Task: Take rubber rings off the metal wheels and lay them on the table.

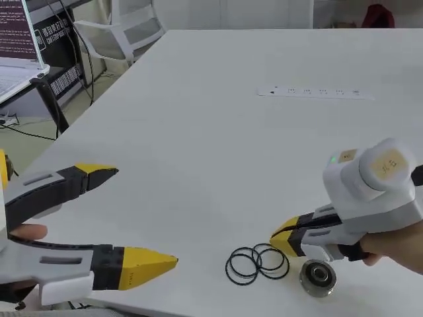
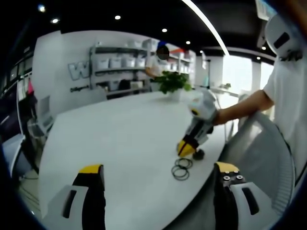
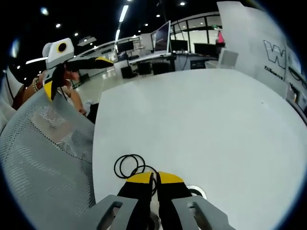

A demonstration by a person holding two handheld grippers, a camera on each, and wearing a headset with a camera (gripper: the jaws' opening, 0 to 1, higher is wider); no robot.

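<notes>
The rings [image 1: 256, 262] lie overlapping on the table [image 1: 218, 132], just left of the wheel [image 1: 318, 275]. My right gripper [image 1: 274, 236] has its fingers pressed together at the pile's edge, above the wheel; I cannot tell whether they pinch a ring. My left gripper [image 1: 145, 218] hangs well left of the wheel, fingers spread wide.

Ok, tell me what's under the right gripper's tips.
Black rubber rings lie overlapped on the table beneath the right gripper, the metal wheel beside them. Its shut tips cover part of a ring; any grip is hidden.
</notes>
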